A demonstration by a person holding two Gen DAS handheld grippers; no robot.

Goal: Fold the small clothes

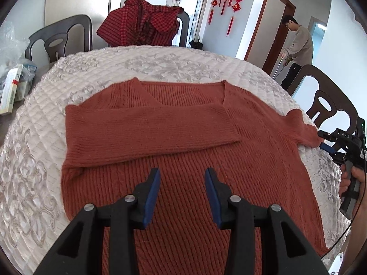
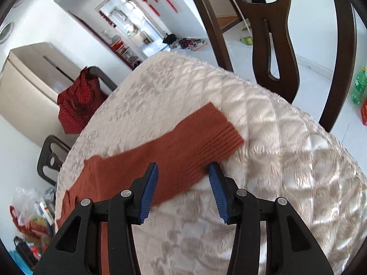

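Sweater (image 1: 183,160) flat on quilted tablecloth (image 1: 34,183), one sleeve folded across; left gripper (image 1: 182,171) apart above it. Right wrist view only: right gripper (image 2: 183,167) apart over other sleeve's cuff (image 2: 215,142).

We see a matt ribbed-knit wool sweater (image 1: 183,160), a glossy quilted satin tablecloth (image 1: 34,183), polished dark wooden chairs (image 2: 275,45), matt black plastic gripper arms.

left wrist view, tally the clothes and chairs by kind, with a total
rust-orange ribbed knit sweater, flat on the quilted table cover: 1
red and black checked garment, draped over a chair back: 1
dark wooden chairs with cut-out backs: 3, one far left, one under the checked garment, one at right
total: 5
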